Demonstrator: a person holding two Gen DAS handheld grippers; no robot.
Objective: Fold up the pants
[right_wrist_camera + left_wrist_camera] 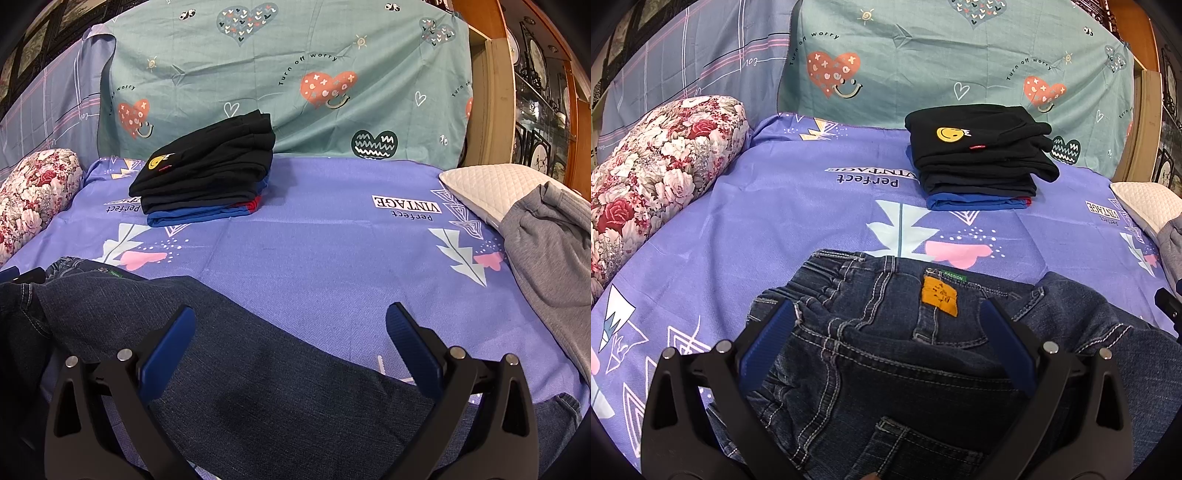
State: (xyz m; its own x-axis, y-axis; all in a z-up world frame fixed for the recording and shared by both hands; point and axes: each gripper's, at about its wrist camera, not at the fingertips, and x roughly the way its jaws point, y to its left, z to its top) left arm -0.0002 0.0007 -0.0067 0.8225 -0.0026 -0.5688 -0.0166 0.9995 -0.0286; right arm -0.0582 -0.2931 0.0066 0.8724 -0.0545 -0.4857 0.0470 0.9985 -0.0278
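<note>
Dark blue jeans (886, 350) with an orange waist patch lie on the purple bedsheet (775, 206). My left gripper (888, 314) is open, its blue pads either side of the waistband and seat. In the right wrist view a jeans leg (258, 369) runs across the sheet toward the right. My right gripper (290, 321) is open over that leg, near its upper edge. Neither gripper holds cloth.
A stack of folded black and blue clothes (982, 158) sits at the back of the bed. A floral bolster (653, 177) lies on the left. A white pillow (491, 188) and grey garment (546, 251) lie on the right. A teal sheet (295, 74) covers the backrest.
</note>
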